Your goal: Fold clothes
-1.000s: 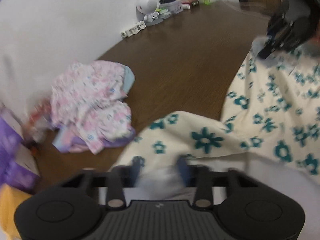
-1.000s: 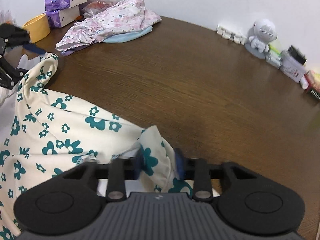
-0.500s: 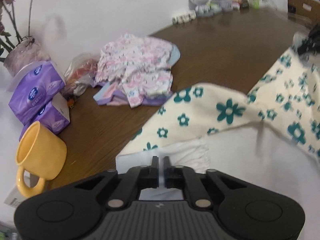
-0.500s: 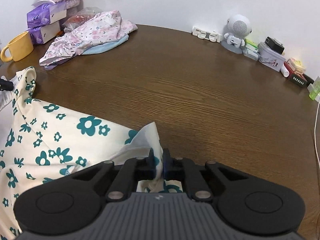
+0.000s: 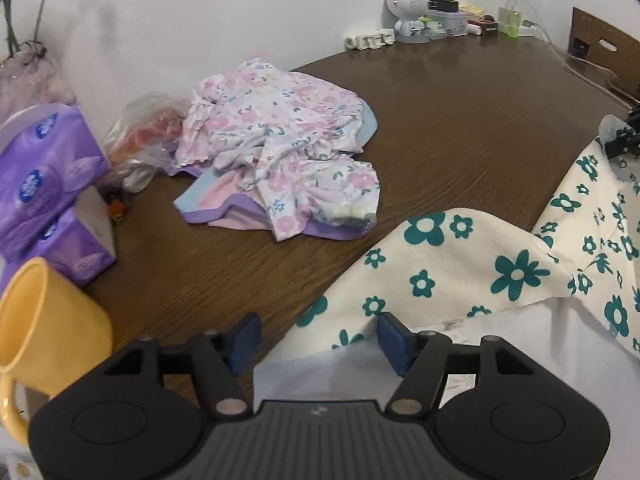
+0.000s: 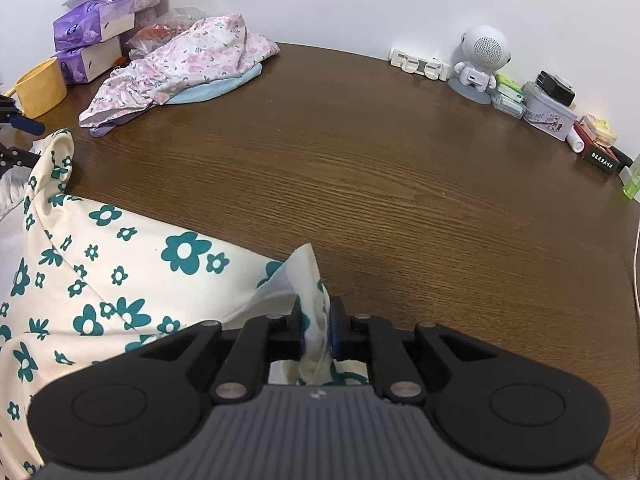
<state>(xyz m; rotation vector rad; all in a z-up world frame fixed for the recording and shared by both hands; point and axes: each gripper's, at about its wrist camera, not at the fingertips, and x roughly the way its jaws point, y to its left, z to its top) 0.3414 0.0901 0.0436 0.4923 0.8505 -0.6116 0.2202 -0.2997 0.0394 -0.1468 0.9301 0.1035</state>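
A cream garment with teal flowers lies spread over the near part of the brown table. My left gripper is opening over the garment's left edge. The cloth lies between its blue pads, but they do not press on it. My right gripper pinches a bunched corner of the same garment between its pads, and its jaws are easing apart slightly. That corner stands up just ahead of the fingers. Each view shows the other gripper at its side edge.
A heap of pink flowered clothes sits at the back left of the table. Purple tissue boxes and a yellow mug stand left of it. A white robot-shaped speaker and several small items line the far wall.
My left gripper has let go of the garment's edge and its jaws have spread apart, while the hand slid sideways. The right gripper keeps its pinch on the corner.
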